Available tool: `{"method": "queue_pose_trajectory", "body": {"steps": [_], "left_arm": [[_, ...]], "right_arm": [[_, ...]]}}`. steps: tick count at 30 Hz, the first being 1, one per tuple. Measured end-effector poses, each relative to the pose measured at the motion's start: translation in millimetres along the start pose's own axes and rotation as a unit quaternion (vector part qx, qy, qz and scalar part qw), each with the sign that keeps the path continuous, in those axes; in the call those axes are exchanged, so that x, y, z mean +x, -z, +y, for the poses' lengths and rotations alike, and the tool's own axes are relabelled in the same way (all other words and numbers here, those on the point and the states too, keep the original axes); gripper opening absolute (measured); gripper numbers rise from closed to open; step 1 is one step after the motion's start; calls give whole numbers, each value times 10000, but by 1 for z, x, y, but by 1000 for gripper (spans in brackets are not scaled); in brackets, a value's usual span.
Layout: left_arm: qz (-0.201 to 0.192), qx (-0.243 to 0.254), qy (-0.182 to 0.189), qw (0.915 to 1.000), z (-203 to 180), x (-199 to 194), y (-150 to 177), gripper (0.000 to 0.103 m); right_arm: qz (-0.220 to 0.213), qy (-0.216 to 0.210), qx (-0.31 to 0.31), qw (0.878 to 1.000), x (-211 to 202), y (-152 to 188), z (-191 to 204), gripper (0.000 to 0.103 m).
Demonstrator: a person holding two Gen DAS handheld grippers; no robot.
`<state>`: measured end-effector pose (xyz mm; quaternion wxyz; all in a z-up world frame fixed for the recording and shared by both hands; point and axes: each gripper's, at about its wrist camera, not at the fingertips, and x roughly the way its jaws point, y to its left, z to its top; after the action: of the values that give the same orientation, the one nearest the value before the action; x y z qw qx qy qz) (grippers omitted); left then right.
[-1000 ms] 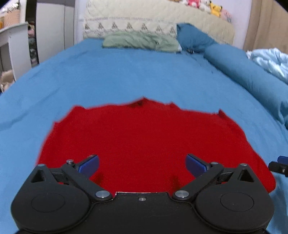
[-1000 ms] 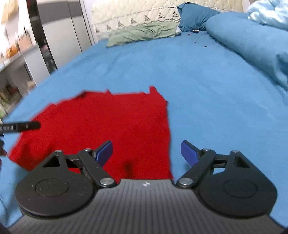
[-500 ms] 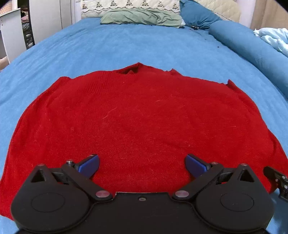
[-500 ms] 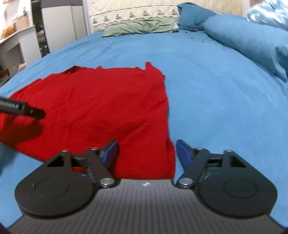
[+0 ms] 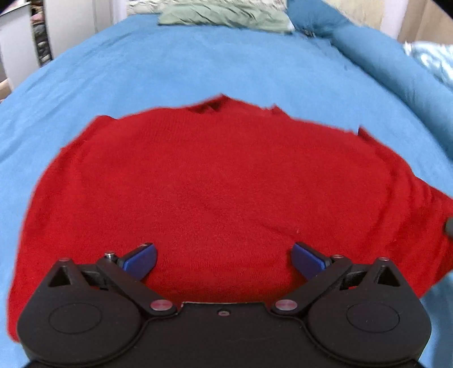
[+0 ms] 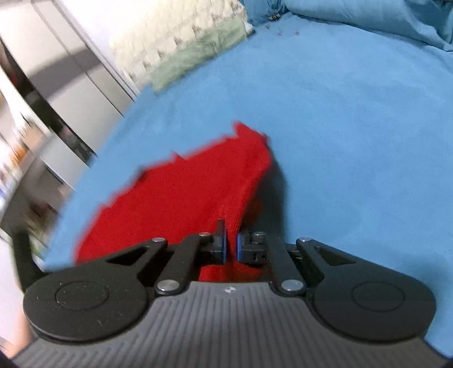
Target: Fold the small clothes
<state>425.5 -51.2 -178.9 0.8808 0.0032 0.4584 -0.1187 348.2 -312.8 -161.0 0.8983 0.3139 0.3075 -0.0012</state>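
Red sweater (image 5: 215, 192) spread flat on the blue bedspread (image 5: 198, 65), neck opening toward the pillows (image 5: 223, 14). Left gripper (image 5: 223, 259) low over the near hem, blue pads (image 5: 140, 259) wide apart, nothing between them. Right gripper (image 6: 231, 245) clamped on the sweater's near right edge, jaws just drawn together, cloth (image 6: 181, 198) pinched between the pads and lifted into a ridge off the bed (image 6: 354, 127). Right view blurred and tilted.
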Motion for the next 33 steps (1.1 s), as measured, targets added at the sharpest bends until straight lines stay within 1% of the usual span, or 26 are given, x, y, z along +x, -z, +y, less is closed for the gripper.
{"method": "queue_pose_trajectory", "body": {"steps": [3,5,7,8,10,11,13,15,17,18,19,20,21,22,23,24,25,26,27,29,30,33], "left_arm": [[-255,-146,-95,9995,25,-30,2,103],[-418,-156,-211,9988,42,-51,6,103],[-592,-168,-361,9974,61,-72,12,103],[-663,-174,-434,9967,70,-81,16,103],[-747,-207,-550,9955,88,-94,27,103],[-761,-235,-596,9950,94,-98,32,103],[-739,-314,-649,9947,108,-99,44,103],[-595,-433,-671,9950,118,-94,55,103],[-467,-501,-681,9953,125,-89,67,103],[-432,-513,-684,9954,126,-86,73,103],[-415,-523,-681,9954,126,-85,77,103],[-405,-543,-664,9955,127,-85,80,103],[-406,-582,-627,9955,128,-85,83,103],[-425,-621,-574,9955,129,-88,87,103],[-465,-664,-511,9954,129,-91,88,103],[-528,-702,-440,9952,129,-95,89,103],[-607,-728,-375,9948,130,-100,90,103],[-699,-754,-320,9942,131,-104,90,103],[-799,-792,-269,9933,133,-109,90,103],[-899,-867,-204,9920,135,-112,86,103],[-931,-924,-197,9912,137,-112,83,103],[-961,-1090,-136,9893,143,-108,74,103]], "right_arm": [[-147,-662,-112,9976,3,-21,49,21],[-90,-1159,-363,9926,14,-27,92,22],[147,-1735,-737,9820,32,-23,140,22],[300,-1993,-969,9747,43,-16,165,21],[815,-2363,-1509,9564,72,5,211,21],[1141,-2449,-1758,9466,91,22,231,21],[1678,-2486,-2037,9320,126,52,253,21],[2151,-2334,-2212,9221,160,82,263,22],[2355,-2142,-2479,9150,181,102,267,26],[2392,-2054,-2534,9145,187,107,266,28],[2403,-2076,-2520,9141,189,107,265,36],[2368,-2185,-2462,9141,188,105,263,47],[2291,-2281,-2400,9154,184,98,260,57],[2133,-2318,-2391,9185,175,93,258,76],[1888,-2349,-2420,9223,163,82,254,84],[1714,-2390,-2440,9241,150,81,252,85],[1565,-2397,-2448,9263,138,73,245,85],[1380,-2265,-2456,9324,124,66,236,86],[1159,-2008,-2470,9409,109,62,226,87],[763,-1535,-2499,9530,86,63,207,93],[623,-1236,-2515,9579,77,68,196,93],[586,-619,-2579,9624,64,99,167,93]]}}
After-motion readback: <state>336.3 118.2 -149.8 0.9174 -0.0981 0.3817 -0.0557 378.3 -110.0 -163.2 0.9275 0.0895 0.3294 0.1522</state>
